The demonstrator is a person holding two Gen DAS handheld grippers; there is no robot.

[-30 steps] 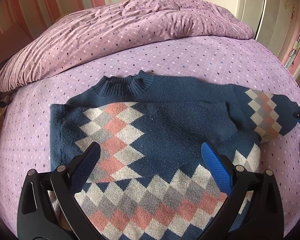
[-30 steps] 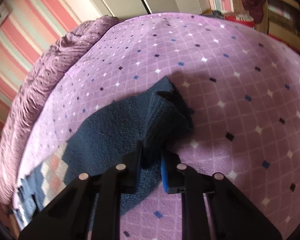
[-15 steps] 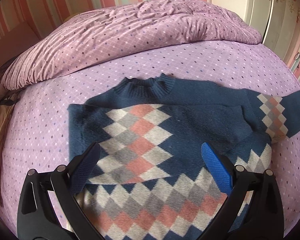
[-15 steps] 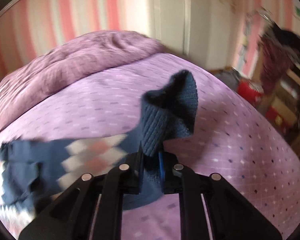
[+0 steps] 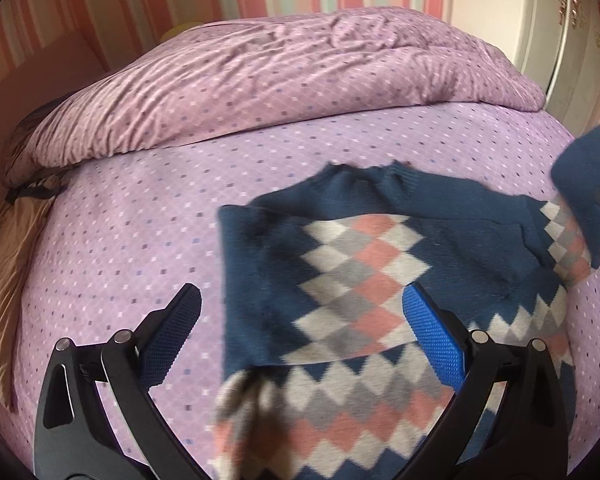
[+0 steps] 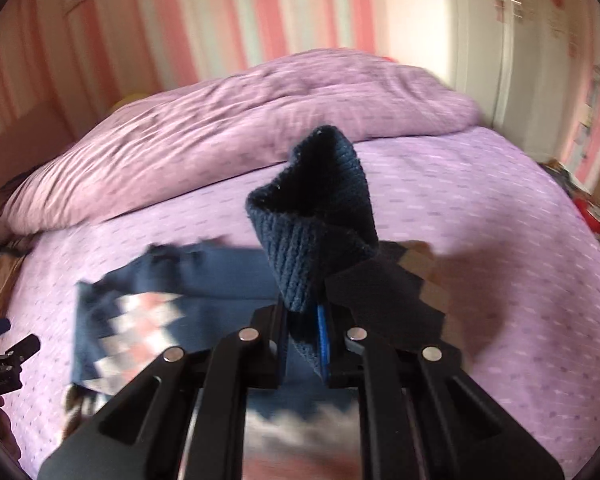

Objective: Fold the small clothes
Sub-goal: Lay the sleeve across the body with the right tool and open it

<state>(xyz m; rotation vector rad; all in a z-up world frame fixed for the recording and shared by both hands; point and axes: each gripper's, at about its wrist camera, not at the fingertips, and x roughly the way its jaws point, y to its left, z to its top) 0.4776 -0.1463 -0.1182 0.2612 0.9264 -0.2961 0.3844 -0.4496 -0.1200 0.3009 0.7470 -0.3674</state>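
A navy sweater [image 5: 360,264] with a pink, grey and white diamond pattern lies flat on the purple bed sheet [image 5: 140,220], its left sleeve folded over its front. My left gripper [image 5: 300,304] hovers open over the sweater's left edge, nothing between its fingers. My right gripper [image 6: 304,316] is shut on the ribbed cuff of the right sleeve [image 6: 316,208], which stands up above the jaws, lifted off the bed. The sweater's body [image 6: 172,304] lies below and to the left of it, blurred. In the left wrist view the raised sleeve [image 5: 584,188] hangs at the right edge.
A crumpled purple duvet [image 5: 280,80] is piled along the back of the bed. A white wardrobe [image 5: 560,20] stands at the right, with a pink striped wall [image 6: 220,20] behind. A brown cushion [image 5: 4,280] lies at the bed's left edge.
My right gripper lifted the sleeve cuff off the bed and swung it up and over toward the sweater's body, rolling as it went. My left gripper drifted left off the sweater's middle.
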